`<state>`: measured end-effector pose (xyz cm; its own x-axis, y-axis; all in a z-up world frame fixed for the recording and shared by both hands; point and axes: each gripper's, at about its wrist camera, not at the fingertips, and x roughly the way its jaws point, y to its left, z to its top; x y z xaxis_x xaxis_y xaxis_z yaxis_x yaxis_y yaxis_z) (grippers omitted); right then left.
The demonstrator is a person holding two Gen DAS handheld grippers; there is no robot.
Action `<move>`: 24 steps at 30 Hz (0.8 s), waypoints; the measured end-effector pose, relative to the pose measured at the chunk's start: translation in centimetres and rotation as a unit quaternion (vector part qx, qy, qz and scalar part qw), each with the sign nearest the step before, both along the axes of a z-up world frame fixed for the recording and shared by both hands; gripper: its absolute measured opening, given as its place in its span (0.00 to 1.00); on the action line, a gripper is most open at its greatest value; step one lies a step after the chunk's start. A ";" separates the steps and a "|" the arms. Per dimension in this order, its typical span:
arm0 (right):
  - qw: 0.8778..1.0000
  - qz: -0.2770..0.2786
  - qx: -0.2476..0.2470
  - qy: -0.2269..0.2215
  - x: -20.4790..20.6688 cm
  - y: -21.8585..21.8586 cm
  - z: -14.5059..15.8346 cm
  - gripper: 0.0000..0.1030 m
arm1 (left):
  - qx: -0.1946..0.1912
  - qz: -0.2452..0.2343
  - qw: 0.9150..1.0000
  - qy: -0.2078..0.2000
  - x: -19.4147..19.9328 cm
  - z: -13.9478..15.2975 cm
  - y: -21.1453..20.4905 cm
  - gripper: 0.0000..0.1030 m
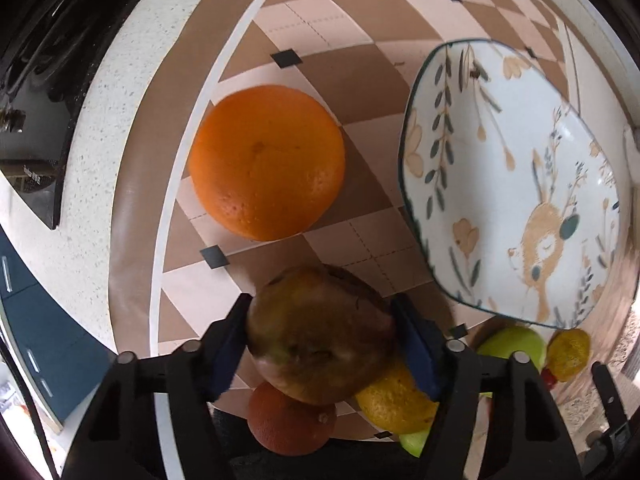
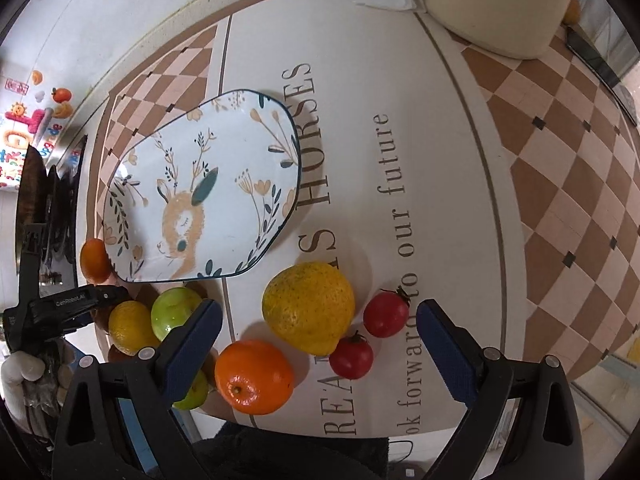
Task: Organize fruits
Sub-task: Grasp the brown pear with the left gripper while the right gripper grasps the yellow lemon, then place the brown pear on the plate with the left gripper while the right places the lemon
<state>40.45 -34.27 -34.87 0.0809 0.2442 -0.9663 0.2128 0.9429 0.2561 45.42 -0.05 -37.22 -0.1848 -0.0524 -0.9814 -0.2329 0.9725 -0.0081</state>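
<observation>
Brown pear (image 1: 320, 336) clamped in left jaws, right jaws wide, mat (image 2: 440, 160) reads "HORSES", "our future"

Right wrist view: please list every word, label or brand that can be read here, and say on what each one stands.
"HORSES": table mat, beside the deer plate.
"forward to our future": same mat; the line's start is cut off.
"REA…", "…S": mat, partly hidden by the lemon.
"GenRobot.AI": left gripper body.
Colourful wall sticker: too blurred to read.

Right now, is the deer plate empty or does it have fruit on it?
Empty. The deer plate shows only its painted deer and flowers in both views; the lemon and the other fruits lie on the mat around it.
</observation>
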 end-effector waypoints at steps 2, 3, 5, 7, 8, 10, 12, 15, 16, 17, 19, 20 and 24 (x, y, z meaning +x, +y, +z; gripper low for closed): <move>1.000 0.006 -0.002 0.003 0.1 0.3 -0.3 0.91 | 0.000 -0.004 1.000 -0.007 -0.1 0.0 -0.1 0.63; 1.000 0.012 0.000 0.006 0.2 0.5 -0.5 0.89 | 0.000 -0.003 1.000 -0.009 -0.2 0.0 -0.2 0.63; 1.000 0.021 0.003 0.011 0.3 0.8 -1.0 0.81 | 0.000 -0.002 1.000 -0.014 -0.3 0.1 -0.2 0.63; 0.999 0.034 0.008 0.019 0.4 1.3 -1.7 0.74 | 0.001 -0.001 1.000 -0.017 -0.4 -0.4 -0.5 0.62; 0.999 0.038 0.010 0.023 0.5 1.4 -2.1 0.70 | 0.002 -0.003 1.000 -0.017 -0.5 -0.1 -0.5 0.62; 0.999 0.045 0.014 0.021 0.6 1.8 -2.6 0.66 | 0.004 -0.007 1.000 -0.019 -0.5 -0.2 -0.5 0.62; 0.999 0.050 0.005 0.018 0.8 2.1 -2.7 0.63 | 0.007 -0.011 1.000 -0.022 -0.7 0.0 -0.5 0.62; 0.998 0.057 -0.002 0.018 1.0 2.3 -2.9 0.60 | 0.012 -0.018 0.999 -0.032 -1.0 0.6 -0.8 0.62; 0.998 0.058 -0.001 0.018 0.9 2.3 -2.9 0.60 | 0.013 -0.022 0.999 -0.037 -1.1 1.1 -1.0 0.62; 0.998 0.059 -0.001 0.019 0.9 2.3 -2.9 0.60 | 0.014 -0.026 0.999 -0.043 -1.2 1.6 -1.1 0.62; 0.998 0.056 0.002 0.020 0.6 2.2 -2.8 0.60 | 0.016 -0.034 0.998 -0.057 -1.3 2.9 -1.3 0.62; 0.998 0.055 0.005 0.023 0.5 2.1 -2.8 0.59 | 0.015 -0.038 0.997 -0.064 -1.3 3.7 -1.3 0.62; 0.999 0.047 0.020 0.012 0.4 2.1 -1.4 0.59 | 0.006 -0.048 0.994 -0.099 -1.3 7.6 -1.8 0.62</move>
<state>40.86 -32.19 -36.25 0.0326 0.2875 -0.9572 0.1297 0.9484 0.2893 44.11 -1.84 -29.61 0.0087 -0.0327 -0.9994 -0.1344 0.9904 -0.0336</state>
